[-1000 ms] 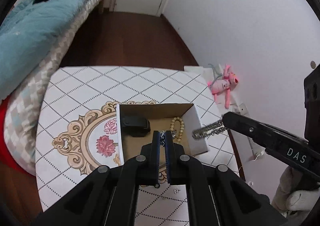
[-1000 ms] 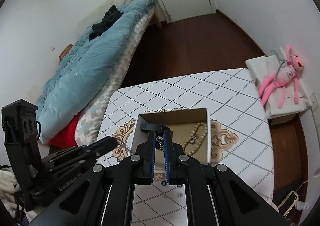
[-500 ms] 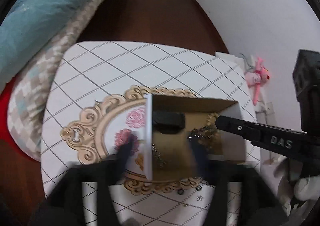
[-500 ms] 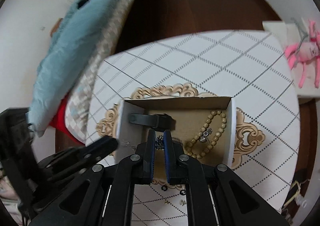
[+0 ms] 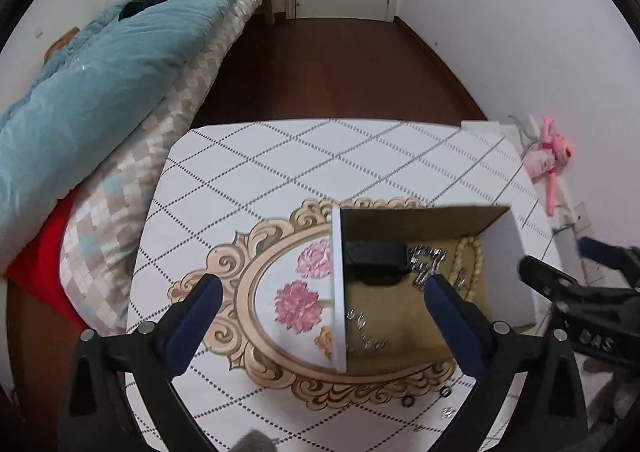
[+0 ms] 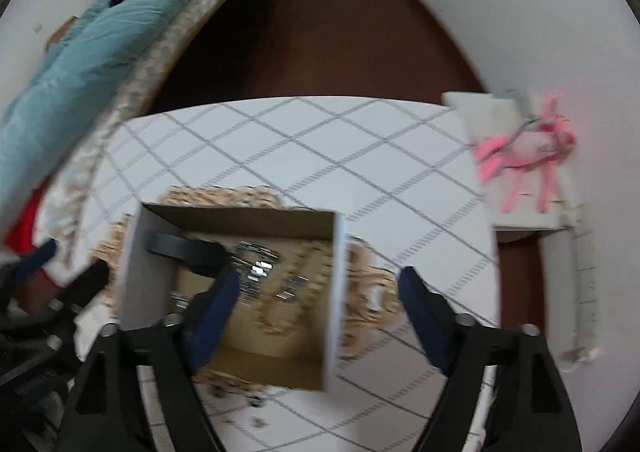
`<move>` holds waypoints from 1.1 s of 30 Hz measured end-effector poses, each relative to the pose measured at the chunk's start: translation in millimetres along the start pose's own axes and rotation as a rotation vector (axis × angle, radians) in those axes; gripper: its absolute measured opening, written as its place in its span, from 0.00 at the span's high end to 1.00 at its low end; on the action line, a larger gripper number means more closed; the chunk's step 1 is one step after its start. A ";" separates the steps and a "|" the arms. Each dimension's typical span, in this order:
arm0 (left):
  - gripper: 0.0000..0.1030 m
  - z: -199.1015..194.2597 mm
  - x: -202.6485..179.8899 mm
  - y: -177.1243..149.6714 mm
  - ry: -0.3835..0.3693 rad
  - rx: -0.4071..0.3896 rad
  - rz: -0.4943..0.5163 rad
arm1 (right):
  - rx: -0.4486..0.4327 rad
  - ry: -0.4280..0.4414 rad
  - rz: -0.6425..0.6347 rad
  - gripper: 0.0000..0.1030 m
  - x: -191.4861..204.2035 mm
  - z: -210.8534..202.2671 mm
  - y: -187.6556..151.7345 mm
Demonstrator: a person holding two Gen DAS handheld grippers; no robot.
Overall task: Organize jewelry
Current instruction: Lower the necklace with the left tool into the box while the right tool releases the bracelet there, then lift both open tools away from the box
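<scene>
An open cardboard box [image 5: 516,252] [image 6: 336,292] stands on the patterned table. Inside lie a black band [image 5: 376,256] [image 6: 188,248], a silver link bracelet [image 5: 430,262] [image 6: 256,264], a beige bead bracelet [image 5: 470,264] [image 6: 292,292] and a thin silver chain [image 5: 362,328]. My left gripper [image 5: 320,316] is open and empty, straddling the box's left wall. My right gripper [image 6: 316,312] is open and empty above the box; it also shows at the right in the left wrist view [image 5: 560,272].
Small rings and studs [image 5: 424,400] [image 6: 240,396] lie on the table [image 5: 320,164] in front of the box. A bed with a teal duvet [image 5: 100,64] lies to the left. A pink plush toy [image 6: 524,156] sits on a white stand to the right.
Both grippers have opened and let go of their jewelry, which now lies in the box. Both have pulled back from the box.
</scene>
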State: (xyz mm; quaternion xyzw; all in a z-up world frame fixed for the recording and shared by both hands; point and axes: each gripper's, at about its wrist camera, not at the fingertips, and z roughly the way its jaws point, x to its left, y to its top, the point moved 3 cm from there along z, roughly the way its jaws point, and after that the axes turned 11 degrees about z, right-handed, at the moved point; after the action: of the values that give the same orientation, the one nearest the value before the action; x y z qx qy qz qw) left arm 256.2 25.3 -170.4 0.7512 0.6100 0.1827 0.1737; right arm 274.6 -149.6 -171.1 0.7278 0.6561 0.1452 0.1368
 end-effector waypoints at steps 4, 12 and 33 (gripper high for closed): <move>0.00 6.5 -7.3 -11.6 -0.003 0.022 0.009 | -0.026 -0.052 -0.014 0.01 -7.0 -2.4 -19.6; 0.00 2.6 -15.8 -22.5 -0.001 0.024 -0.003 | -0.038 -0.065 0.004 0.00 -14.4 -4.9 -34.7; 0.00 -111.7 -20.7 -37.4 0.046 -0.135 -0.031 | -0.260 -0.017 0.047 0.00 -21.9 -123.8 -67.0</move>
State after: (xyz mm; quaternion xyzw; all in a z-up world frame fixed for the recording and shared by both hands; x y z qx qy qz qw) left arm 166.0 16.5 -92.3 0.7239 0.6117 0.2379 0.2127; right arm 162.7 -163.5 -84.0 0.7203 0.6134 0.2258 0.2322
